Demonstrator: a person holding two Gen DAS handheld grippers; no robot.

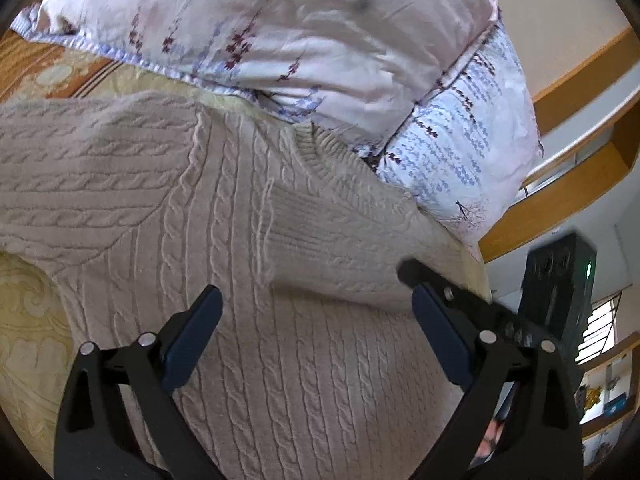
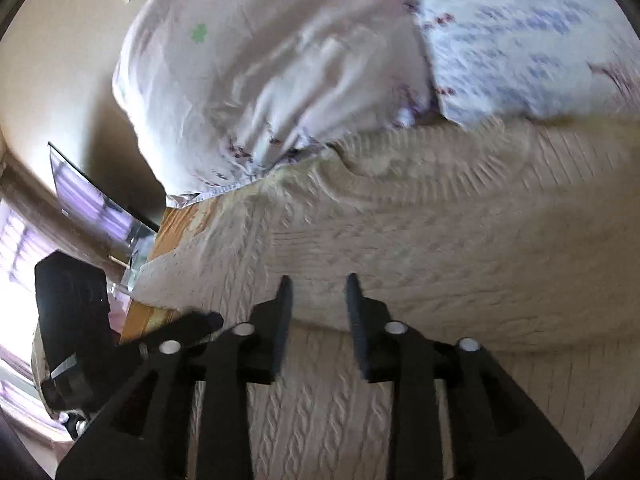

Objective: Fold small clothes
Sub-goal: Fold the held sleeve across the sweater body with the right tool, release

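Two tools in play, neither holding anything. The left tool (image 1: 316,312) has its jaws spread wide, hovering just over the beige cable-knit sweater (image 1: 248,248) with knit showing plainly between the blue pads (image 1: 192,344). The right tool (image 2: 318,304) is much narrower, only a slim gap between its fingers, and its tips sit right at the edge of a sleeve (image 2: 440,248) that's already been laid across the sweater body, though I can't tell if they're touching it.

Just ahead of both tools is the ribbed collar (image 1: 320,148), and beyond that a big floral pillow (image 1: 260,40) butts against the sweater's top edge. It's all on a bed with a yellowish patterned cover (image 1: 28,320).

My read: sleeve folding is underway, one sleeve looks folded in. Next move probably means pinching the other sleeve or the side edge and bringing it across without dragging the whole thing.

No brand tags or readable writing anywhere that I can spot.
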